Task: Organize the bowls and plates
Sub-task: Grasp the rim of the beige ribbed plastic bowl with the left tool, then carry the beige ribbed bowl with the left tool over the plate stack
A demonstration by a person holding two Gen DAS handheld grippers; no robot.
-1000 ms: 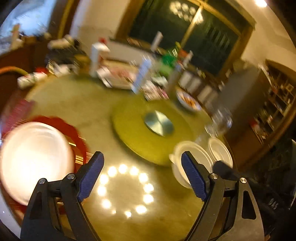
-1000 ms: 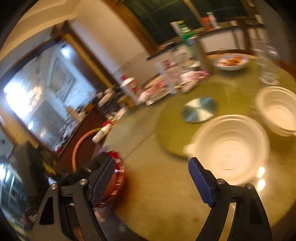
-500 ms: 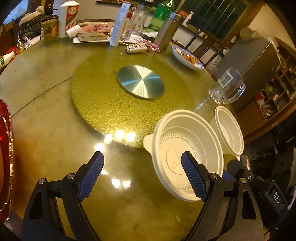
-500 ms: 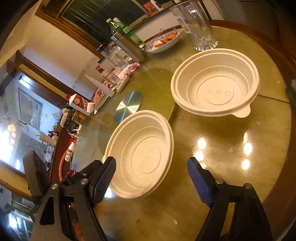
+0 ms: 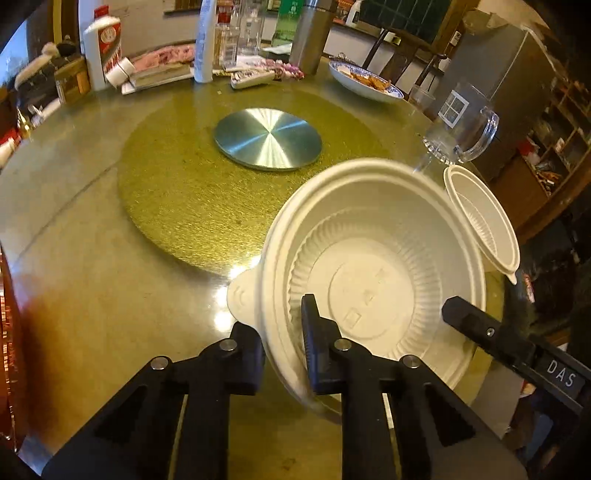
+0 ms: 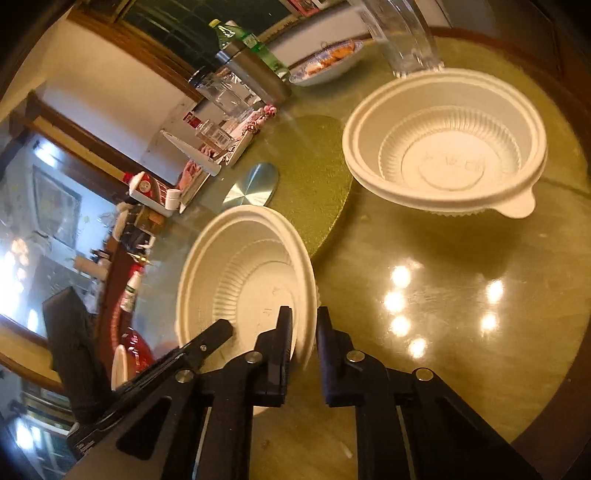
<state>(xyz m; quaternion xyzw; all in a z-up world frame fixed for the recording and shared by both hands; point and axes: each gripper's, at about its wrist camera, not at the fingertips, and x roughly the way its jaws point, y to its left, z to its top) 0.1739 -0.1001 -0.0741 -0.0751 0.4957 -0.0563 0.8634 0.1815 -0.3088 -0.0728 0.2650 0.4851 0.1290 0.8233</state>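
The left gripper [image 5: 282, 338] is clamped on the near rim of a white ribbed disposable plastic bowl [image 5: 373, 273], one black finger inside the wall and one outside; its jaws have just been closing, with the rim between them. The right gripper [image 6: 303, 341] grips the same bowl [image 6: 251, 284] on its rim at another point, likewise one finger inside and one outside, and its jaws have also just been closing onto that rim. In the left wrist view the tip of the right gripper shows at the bowl's right edge.

The bowl stands on the near part of a round, glossy olive-green table [image 5: 92, 295], just beside the edge of a gold textured turntable disc [image 5: 192, 206] whose centre carries a brushed metal hub [image 5: 267, 138]. The bowl appears tilted; whether its base touches the table cannot be told.

A second white ribbed plastic bowl [image 6: 448, 147], with a small pull tab, sits upright on the table to the right, near the first but apart from it. A clear glass mug [image 5: 461, 129] stands just behind it. A blue-patterned dish of food [image 5: 364, 81] lies further back. Bottles, a steel flask [image 5: 312, 35] and packets crowd the table's far side.
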